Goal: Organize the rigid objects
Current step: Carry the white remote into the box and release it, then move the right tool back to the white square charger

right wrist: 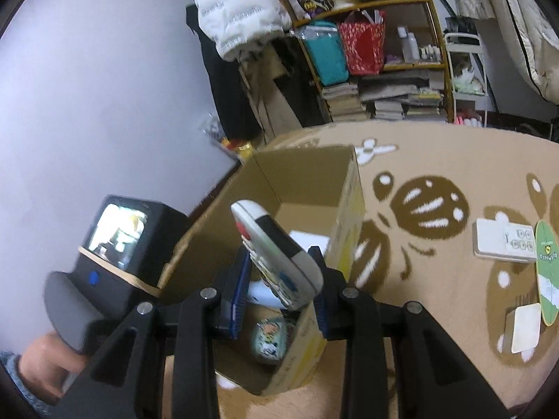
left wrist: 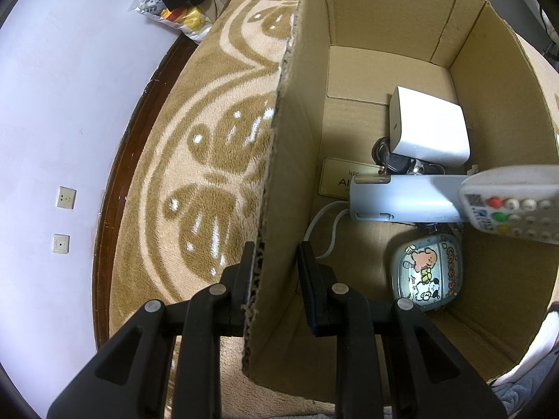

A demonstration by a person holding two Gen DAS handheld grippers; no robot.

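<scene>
Left gripper point(left wrist: 274, 279) fingers clamped narrow on the near wall of the cardboard box point(left wrist: 290, 160), one finger outside over the rug, one inside. Right gripper point(right wrist: 281, 272) fingers closed on a grey-white remote control point(right wrist: 276, 258), gripped across its width, held tilted above the open box with its far end pointing up and away; in the left wrist view the remote's button end point(left wrist: 513, 202) pokes in from the right over the box interior. Box sits on a beige rug point(left wrist: 209, 160) with a brown pattern. On the box floor, nearest: a small rounded case with cartoon print point(left wrist: 428, 272); then a pale blue oblong device point(left wrist: 401, 199) with white cables beside it; under and behind it a cream card or label point(left wrist: 335, 179), dark keys point(left wrist: 391, 160), and a white boxy adapter point(left wrist: 429, 129) towards the far wall. On the rug right of the box, well apart: a white square pad point(right wrist: 524, 328), a green oval tag point(right wrist: 546, 272), a white flat rectangular item point(right wrist: 496, 241). A hand point(right wrist: 49, 363) holds the left gripper's handle at lower left in the right wrist view. Far back: a shelf point(right wrist: 377, 56) with bags and stacked books.
</scene>
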